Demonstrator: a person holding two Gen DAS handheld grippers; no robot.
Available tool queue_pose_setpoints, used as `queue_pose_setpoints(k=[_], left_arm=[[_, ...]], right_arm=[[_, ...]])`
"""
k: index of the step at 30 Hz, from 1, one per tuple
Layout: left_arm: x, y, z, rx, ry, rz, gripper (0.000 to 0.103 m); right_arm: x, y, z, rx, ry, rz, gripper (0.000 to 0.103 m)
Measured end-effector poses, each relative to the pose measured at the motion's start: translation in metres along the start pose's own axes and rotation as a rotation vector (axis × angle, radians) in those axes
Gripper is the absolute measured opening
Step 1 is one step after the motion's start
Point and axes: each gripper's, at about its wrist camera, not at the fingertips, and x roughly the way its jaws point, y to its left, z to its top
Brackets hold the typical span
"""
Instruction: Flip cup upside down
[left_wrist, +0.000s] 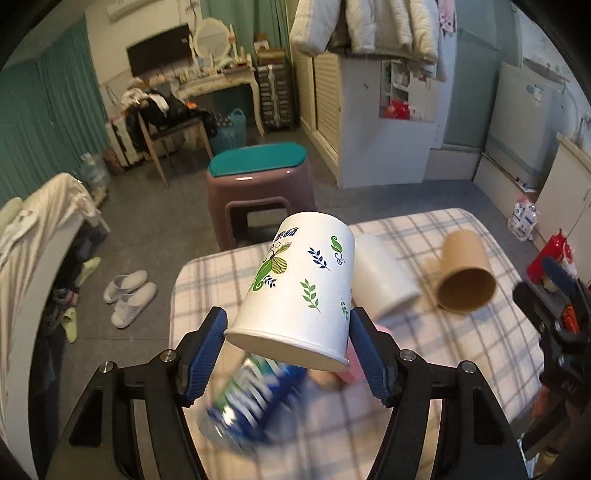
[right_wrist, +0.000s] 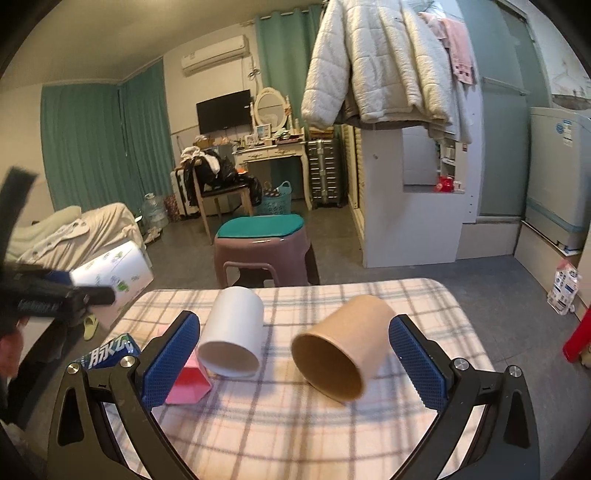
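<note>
My left gripper (left_wrist: 286, 332) is shut on a white paper cup with green leaf prints (left_wrist: 301, 291). It holds the cup above the table, tilted, with the base pointing up and away and the rim toward the camera. The cup also shows at the left of the right wrist view (right_wrist: 114, 271). A plain white cup (right_wrist: 232, 332) and a brown cup (right_wrist: 341, 350) lie on their sides on the checked tablecloth (right_wrist: 295, 424). My right gripper (right_wrist: 293, 354) is open and empty, with the brown cup just ahead between its fingers.
A blue-labelled bottle (left_wrist: 247, 398) lies blurred under the left gripper; it also shows in the right wrist view (right_wrist: 107, 352). A pink carton (right_wrist: 188, 384) lies by the white cup. A mauve stool with a teal cushion (right_wrist: 264, 251) stands beyond the table's far edge.
</note>
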Motion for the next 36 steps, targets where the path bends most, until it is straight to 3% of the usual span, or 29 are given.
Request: queue_pose_setpoints(k=[7, 12, 22, 31, 33, 36], left_arm=[[-0.015, -0.062, -0.07, -0.113, 0.052, -0.018, 0.069], [-0.003, -0.093, -0.102, -0.177, 0.091, -0.04, 0.07], [0.018, -0.122, -0.118, -0.167, 0.047, 0.013, 0.07], [0.026, -0.121, -0.117, -0.16, 0.046, -0.022, 0.076], [0.026, -0.12, -0.117, -0.147, 0.055, -0.024, 0.092], [0.021, -0.117, -0.122, -0.128, 0.06, -0.04, 0.095]], right_arm=[[-0.043, -0.024, -0.028, 0.012, 0.032, -0.025, 0.103], [-0.059, -0.04, -0.056, -0.008, 0.089, -0.042, 0.103], [-0.069, -0.072, -0.072, 0.035, 0.119, -0.066, 0.103], [-0.058, -0.07, -0.067, 0.04, 0.135, -0.074, 0.103], [-0.057, -0.068, -0.065, 0.034, 0.134, -0.079, 0.103], [-0.056, -0.065, -0.061, 0.026, 0.132, -0.084, 0.103]])
